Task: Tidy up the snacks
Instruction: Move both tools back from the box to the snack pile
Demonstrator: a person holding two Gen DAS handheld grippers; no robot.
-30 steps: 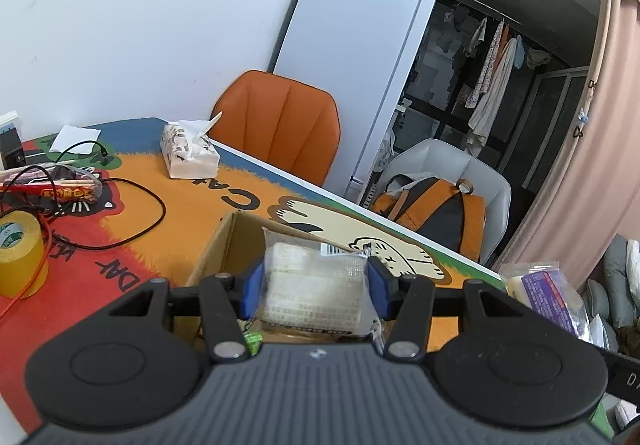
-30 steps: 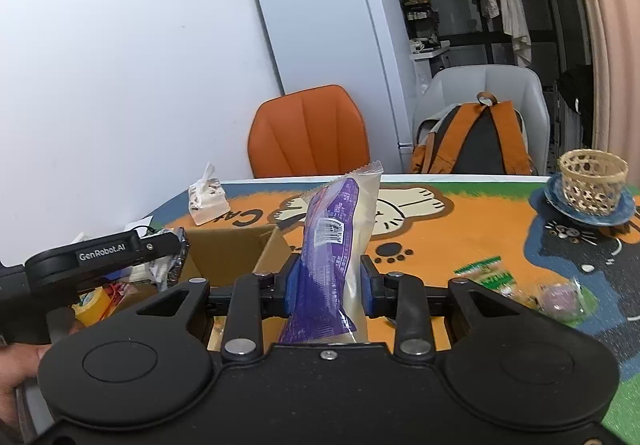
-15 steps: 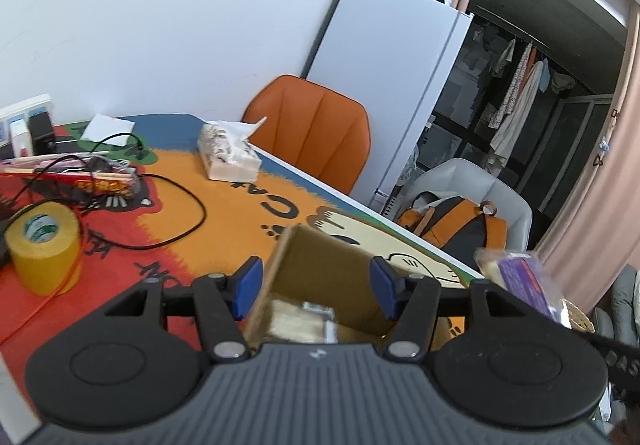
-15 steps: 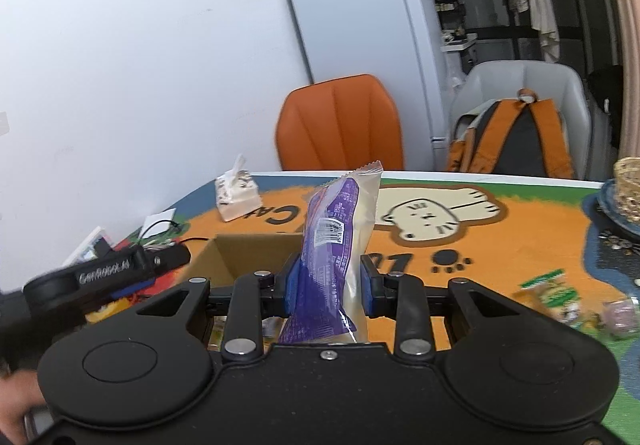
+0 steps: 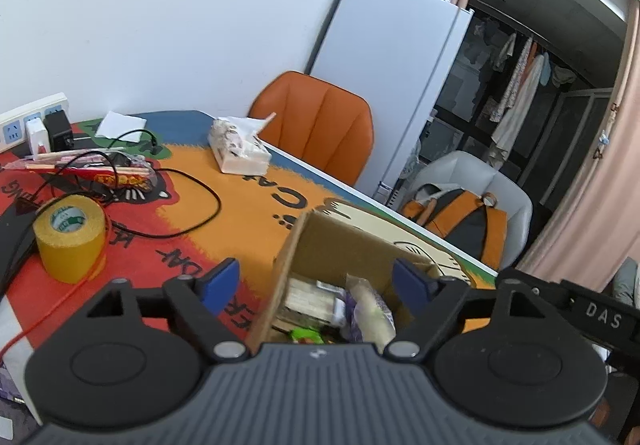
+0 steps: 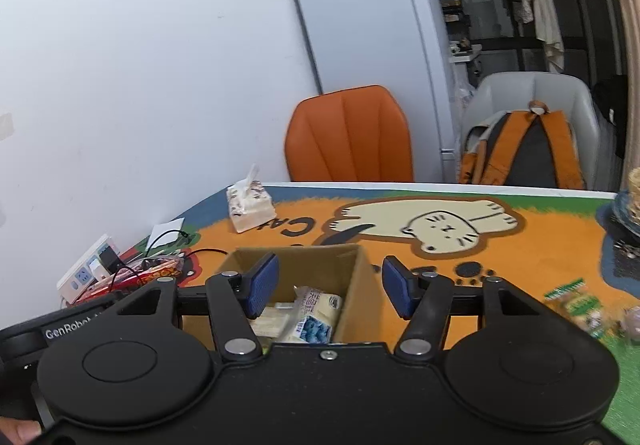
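Table (image 5: 248, 205) with a bright cartoon cat mat (image 6: 460, 229) fills both views, white wall behind. White fridge (image 5: 384, 85) stands past the far table edge, orange chair (image 6: 352, 137) just beside it, grey chair (image 6: 536, 93) carrying an orange-black backpack (image 6: 524, 149) further right.

Open cardboard box (image 5: 340, 249) sits on the mat, directly under both grippers. Snacks are inside it: a clear purple-and-white bag (image 5: 370, 309) leaning near the middle, a pale flat wafer pack (image 5: 308, 297) beside it, a green wrapper (image 5: 306, 335) at the near bottom edge. Right wrist view shows a white packet with blue print (image 6: 314, 315) and a pale pack (image 6: 272, 321) in the same box.

Left gripper (image 5: 316, 281) released, blue pads wide apart, nothing between them, hovering over the box's near-left corner. Right gripper (image 6: 330, 281) also released, pads spread, empty, above the box opening.

More snacks loose on the mat at far right: a green packet (image 6: 576, 299); others near it too blurred to name.

Left side of the table: yellow tape roll (image 5: 70, 237), black cable (image 5: 180, 201), red packet (image 5: 116, 177) under the cable, tissue pack (image 5: 240, 149), white power strip (image 5: 32, 121) with plugs at the wall, white paper (image 5: 120, 123).
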